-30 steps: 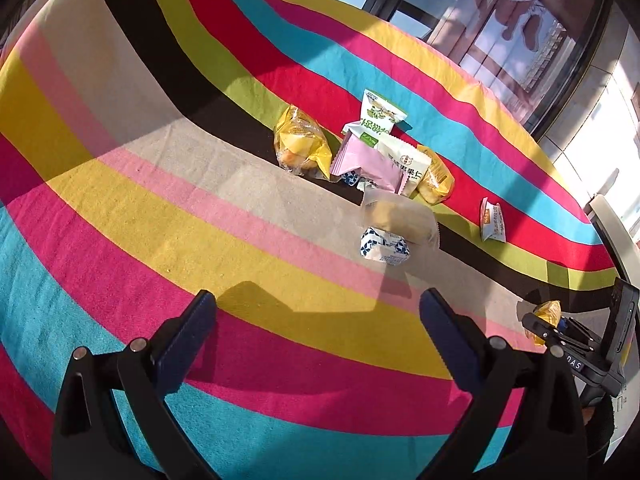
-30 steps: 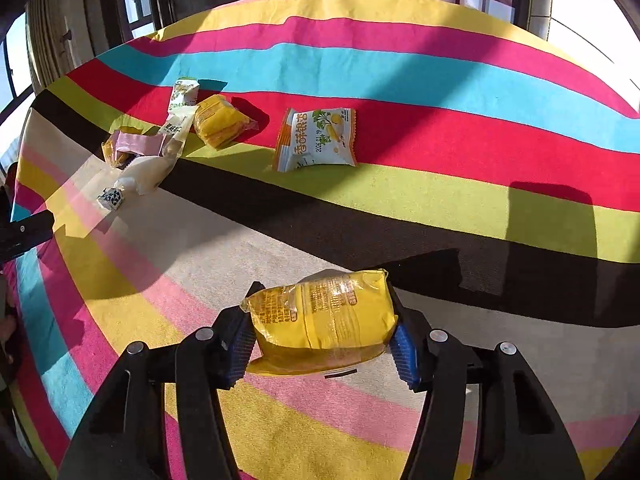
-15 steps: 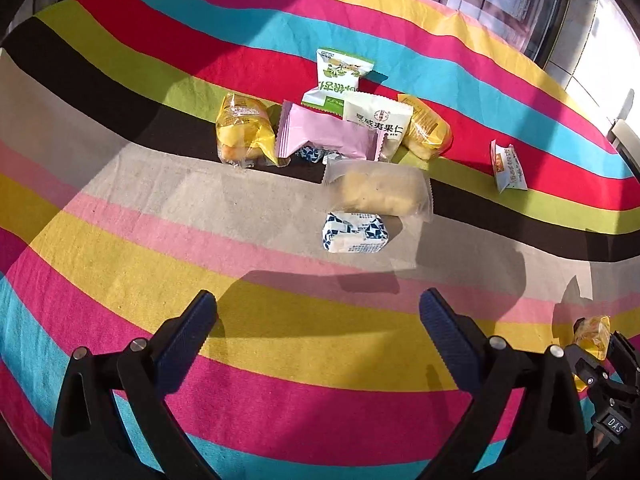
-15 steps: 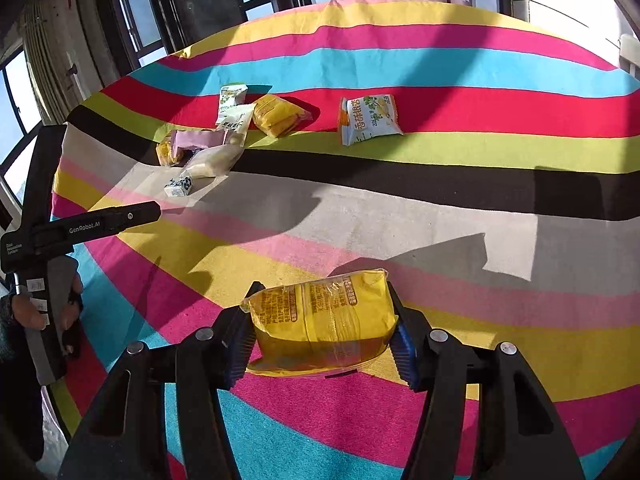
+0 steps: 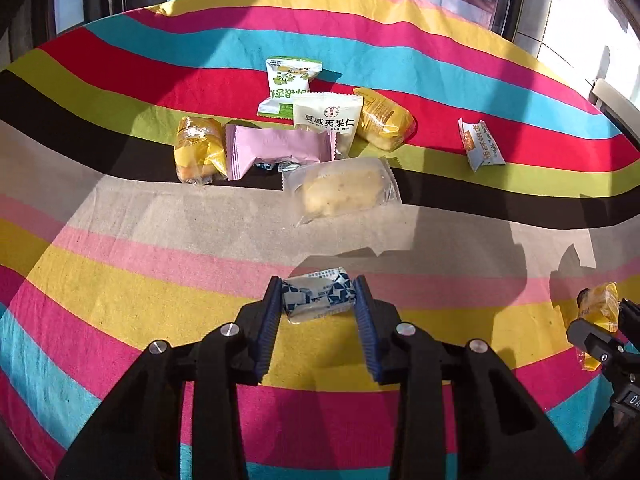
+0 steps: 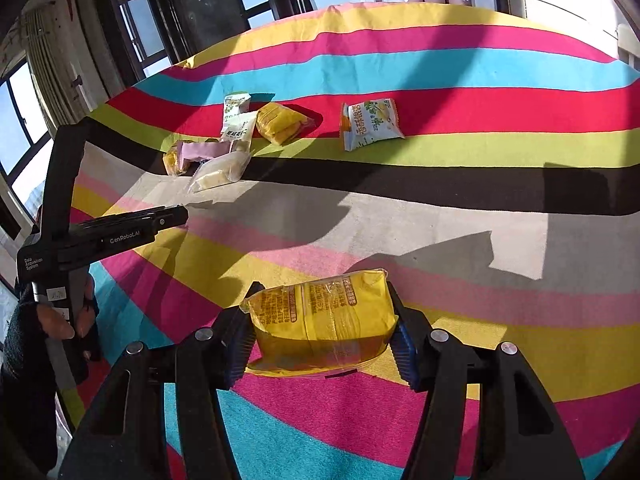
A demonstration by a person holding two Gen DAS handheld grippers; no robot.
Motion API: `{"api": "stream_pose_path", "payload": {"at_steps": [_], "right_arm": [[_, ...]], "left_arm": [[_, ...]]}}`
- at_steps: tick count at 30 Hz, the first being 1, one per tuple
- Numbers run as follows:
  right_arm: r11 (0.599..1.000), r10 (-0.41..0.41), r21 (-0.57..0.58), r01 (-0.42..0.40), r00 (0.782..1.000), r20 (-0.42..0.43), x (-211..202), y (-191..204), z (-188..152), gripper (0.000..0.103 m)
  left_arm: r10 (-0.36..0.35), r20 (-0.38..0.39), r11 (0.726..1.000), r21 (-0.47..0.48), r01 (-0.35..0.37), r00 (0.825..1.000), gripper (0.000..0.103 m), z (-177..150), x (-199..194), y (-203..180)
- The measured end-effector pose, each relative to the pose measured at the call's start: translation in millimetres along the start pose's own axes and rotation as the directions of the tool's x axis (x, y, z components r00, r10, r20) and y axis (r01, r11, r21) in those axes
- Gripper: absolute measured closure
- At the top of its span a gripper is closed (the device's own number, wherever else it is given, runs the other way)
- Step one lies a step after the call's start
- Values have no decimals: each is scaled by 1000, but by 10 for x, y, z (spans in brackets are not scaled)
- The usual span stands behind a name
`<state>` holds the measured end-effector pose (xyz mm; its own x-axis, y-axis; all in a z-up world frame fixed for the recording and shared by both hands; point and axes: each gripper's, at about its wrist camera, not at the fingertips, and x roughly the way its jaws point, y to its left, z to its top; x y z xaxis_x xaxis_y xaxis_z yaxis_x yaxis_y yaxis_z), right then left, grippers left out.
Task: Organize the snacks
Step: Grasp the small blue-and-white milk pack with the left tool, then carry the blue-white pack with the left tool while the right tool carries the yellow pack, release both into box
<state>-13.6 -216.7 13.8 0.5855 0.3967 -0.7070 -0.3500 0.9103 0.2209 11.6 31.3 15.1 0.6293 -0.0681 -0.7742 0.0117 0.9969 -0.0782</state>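
A small blue-and-white packet (image 5: pixel 316 298) sits between the blue pads of my left gripper (image 5: pixel 318 292). The jaws are closing and both pads touch its ends, over the yellow and pink stripes. My right gripper (image 6: pixel 322 294) is shut on a yellow snack packet (image 6: pixel 324 320) and holds it above the cloth. In the left wrist view that packet (image 5: pixel 598 312) shows at the right edge. In the right wrist view the left gripper (image 6: pixel 172 216) reaches in from the left, held by a gloved hand (image 6: pixel 44 320).
A striped tablecloth (image 5: pixel 120 280) covers the table. Further back lie a yellow packet (image 5: pixel 198 152), a pink one (image 5: pixel 280 150), a clear-wrapped pale cake (image 5: pixel 340 190), a white packet (image 5: pixel 326 120), a green-white one (image 5: pixel 290 84), another yellow one (image 5: pixel 382 118). An orange-white packet (image 5: pixel 480 144) lies apart.
My left gripper has moved up to the blue-and-white packet and closed from wide open onto it. The right gripper has kept its hold on the yellow packet and shifted a little.
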Motion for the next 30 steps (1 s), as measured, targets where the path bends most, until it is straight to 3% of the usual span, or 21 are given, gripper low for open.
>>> {"api": "stream_pose_path", "payload": {"at_steps": [5,12,19,24,30], "right_arm": [[1000,1,3,-2,1000,24,-46,-6,-9,46],[1000,-3,16,2,999,47,-123,29,-50,46],[992,97,76,-106,989,114,-373,257,-290,46],[989,138,45,-141,987,77,-381,533,-388,46],[987,162,1,-162,986,45,-365,785,-458,46]], "left_arm": [[-77,29,992,-95,79,997,67,-164,-162,254],[-143,101,956,-245,164,985,67,-241,-229,494],[-186,124,946,-246,212,975,67,-255,-252,520],[-190,203,937,-253,239,961,67,-304,-400,580],[-234,293,907,-277,316,927,67,-553,-723,749]]}}
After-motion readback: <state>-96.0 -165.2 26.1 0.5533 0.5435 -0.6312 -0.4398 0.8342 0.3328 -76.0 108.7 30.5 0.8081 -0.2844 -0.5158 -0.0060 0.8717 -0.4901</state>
